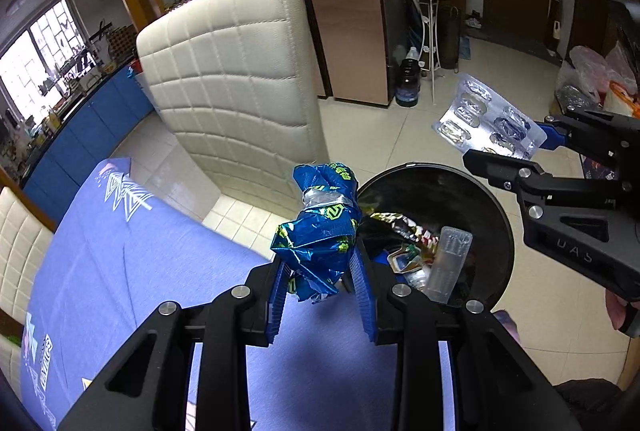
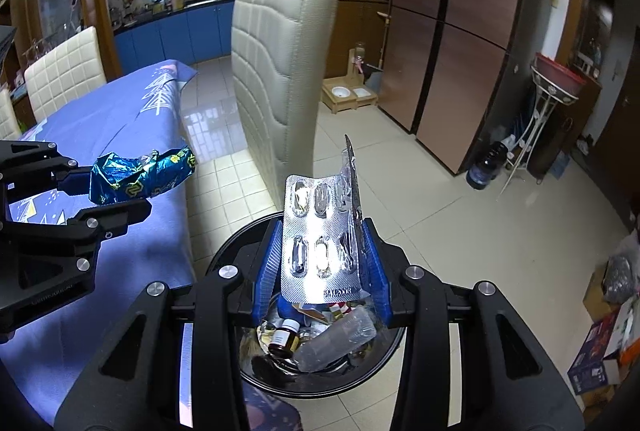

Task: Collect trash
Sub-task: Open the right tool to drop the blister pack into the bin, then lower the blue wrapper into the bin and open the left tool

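My left gripper (image 1: 318, 263) is shut on a crumpled blue foil wrapper (image 1: 324, 227), held over the table's edge just left of the black round trash bin (image 1: 440, 167). In the right wrist view that gripper (image 2: 108, 193) and its wrapper (image 2: 140, 177) reach in from the left. My right gripper (image 2: 322, 231) is shut on a bent silver blister pack (image 2: 316, 243) directly above the bin (image 2: 240, 233). From the left wrist view the right gripper (image 1: 508, 143) holds the blister pack (image 1: 484, 119) over the bin's far rim. The bin holds a small brown bottle (image 2: 286, 337), wrappers and clear plastic pieces.
A table under a blue cloth (image 1: 120, 271) is to the left of the bin. A cream quilted chair (image 2: 280, 71) stands behind the bin, with a copper-coloured fridge (image 2: 452, 51) further back. A white stand with a red basin (image 2: 556, 79), a dark jug and boxes (image 2: 600, 351) are on the tiled floor at right.
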Motion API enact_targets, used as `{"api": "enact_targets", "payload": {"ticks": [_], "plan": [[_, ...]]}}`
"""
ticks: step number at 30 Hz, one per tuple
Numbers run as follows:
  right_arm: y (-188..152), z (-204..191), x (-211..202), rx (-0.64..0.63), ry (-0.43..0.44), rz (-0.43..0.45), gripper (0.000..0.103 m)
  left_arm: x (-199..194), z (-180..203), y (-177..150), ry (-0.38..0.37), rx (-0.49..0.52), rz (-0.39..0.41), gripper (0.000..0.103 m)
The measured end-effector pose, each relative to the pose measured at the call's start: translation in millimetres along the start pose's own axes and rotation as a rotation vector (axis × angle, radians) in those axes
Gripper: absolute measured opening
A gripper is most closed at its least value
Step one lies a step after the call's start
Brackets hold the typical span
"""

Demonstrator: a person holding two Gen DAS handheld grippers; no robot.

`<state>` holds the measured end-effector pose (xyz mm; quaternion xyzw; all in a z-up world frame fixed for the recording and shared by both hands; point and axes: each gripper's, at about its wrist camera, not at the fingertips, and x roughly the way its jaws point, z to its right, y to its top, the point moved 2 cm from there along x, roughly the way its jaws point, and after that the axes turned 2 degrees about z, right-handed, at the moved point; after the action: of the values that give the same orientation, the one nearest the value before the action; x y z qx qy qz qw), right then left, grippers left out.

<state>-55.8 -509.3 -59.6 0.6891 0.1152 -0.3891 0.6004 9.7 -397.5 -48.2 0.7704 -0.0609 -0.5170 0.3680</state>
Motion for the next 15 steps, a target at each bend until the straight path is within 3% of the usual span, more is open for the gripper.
{"api": "enact_targets", "payload": {"ticks": [2, 4, 7, 15], "plan": [[-0.4, 3.6, 1.6, 0.004, -0.004, -0.005, 0.051, 1.6, 3.7, 3.5, -0.006, 0.007, 0.0, 0.031], [-2.1, 6.4, 3.3, 0.012, -0.013, -0.016, 0.09, 3.8, 8.8, 6.5, -0.012, 0.015, 0.001, 0.031], [-5.4, 14.5, -1.2, 0.035, -0.03, 0.016, 0.091, 6.7, 16.8, 9.8, -0.019, 0.028, -0.002, 0.031], [-15.5, 41.2, 3.8, 0.09, -0.097, -0.019, 0.091, 12.4, 36.8, 20.5, -0.044, 0.054, 0.001, 0.031]]}}
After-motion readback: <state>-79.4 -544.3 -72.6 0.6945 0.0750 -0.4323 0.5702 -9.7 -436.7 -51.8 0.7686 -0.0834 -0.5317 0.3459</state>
